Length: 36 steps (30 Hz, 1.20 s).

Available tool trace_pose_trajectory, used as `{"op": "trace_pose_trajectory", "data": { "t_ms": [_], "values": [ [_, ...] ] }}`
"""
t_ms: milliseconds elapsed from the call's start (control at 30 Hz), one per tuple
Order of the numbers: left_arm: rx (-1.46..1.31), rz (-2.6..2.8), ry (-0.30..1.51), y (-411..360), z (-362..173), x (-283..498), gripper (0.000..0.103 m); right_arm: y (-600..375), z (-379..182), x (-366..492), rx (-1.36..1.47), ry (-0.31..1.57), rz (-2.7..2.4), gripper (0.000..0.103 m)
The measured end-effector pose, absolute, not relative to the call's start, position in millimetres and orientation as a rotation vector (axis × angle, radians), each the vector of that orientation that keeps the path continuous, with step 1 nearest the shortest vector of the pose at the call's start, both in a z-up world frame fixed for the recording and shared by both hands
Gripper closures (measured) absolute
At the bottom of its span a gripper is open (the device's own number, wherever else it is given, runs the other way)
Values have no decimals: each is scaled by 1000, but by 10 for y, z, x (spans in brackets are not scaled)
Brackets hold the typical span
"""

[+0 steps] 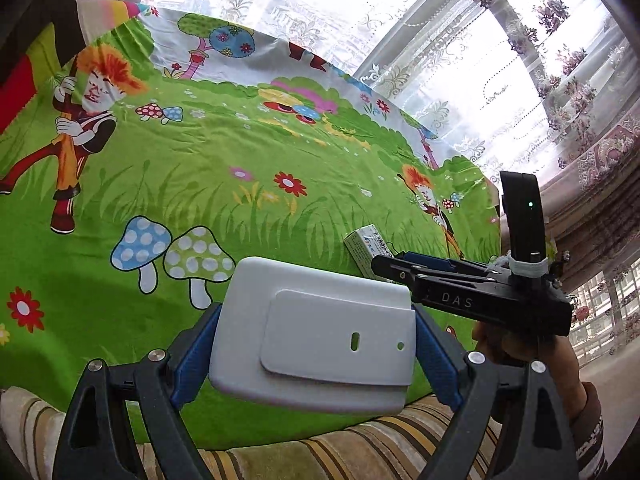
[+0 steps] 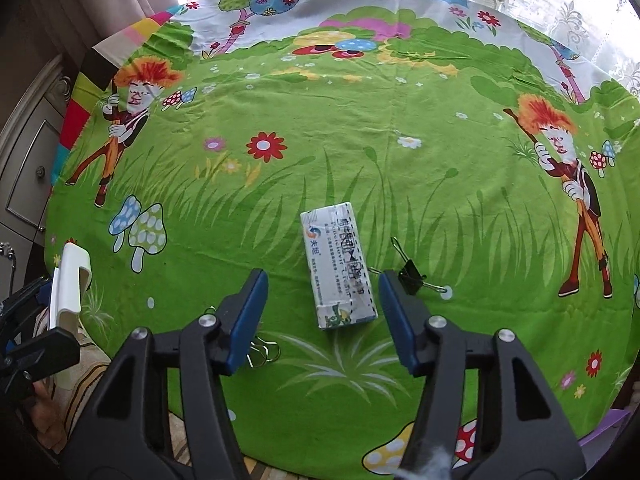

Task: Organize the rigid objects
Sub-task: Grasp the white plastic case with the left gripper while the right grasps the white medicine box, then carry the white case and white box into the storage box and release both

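left tool [image 1: 314, 350] clamps smooth white rounded-corner plastic case [image 1: 316, 336].

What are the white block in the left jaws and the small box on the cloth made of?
White block: likely moulded plastic, matte-smooth, with rounded edges and a slot hole. Small box: printed cardboard, slightly glossy, with folded flaps. Cloth: thin printed fabric, with visible creases.

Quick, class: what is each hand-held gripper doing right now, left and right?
Left hand-held gripper: closed on the white plastic case.
Right hand-held gripper: open, holding nothing, its fingers either side of the medicine box.
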<state>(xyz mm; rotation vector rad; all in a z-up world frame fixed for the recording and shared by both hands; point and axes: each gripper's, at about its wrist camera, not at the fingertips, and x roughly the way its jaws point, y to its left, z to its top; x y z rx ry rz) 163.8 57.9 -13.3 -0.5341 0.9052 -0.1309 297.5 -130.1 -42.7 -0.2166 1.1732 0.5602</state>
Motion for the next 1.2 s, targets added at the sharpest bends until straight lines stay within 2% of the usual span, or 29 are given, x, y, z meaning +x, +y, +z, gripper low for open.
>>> {"op": "trace_pose_trajectory", "data": {
  "t_ms": [200, 300, 400, 833, 1200],
  "values": [
    [-520, -131, 897, 554, -131, 1635, 13, -1210, -542, 3029, -259, 1187, 544, 47],
    [-515, -119, 892, 564, -133, 1629, 13, -1185, -642, 3038, -278, 1203, 534, 53],
    [-492, -105, 883, 536, -112, 1617, 13, -1159, -698, 3010, -302, 1189, 532, 66],
    [-291, -10, 823, 173, 166, 1393, 13, -1529, -106, 2400, -255, 994, 463, 66],
    [-175, -25, 788, -317, 337, 1067, 13, -2095, 218, 1648, -158, 925, 423, 66]
  ]
}}
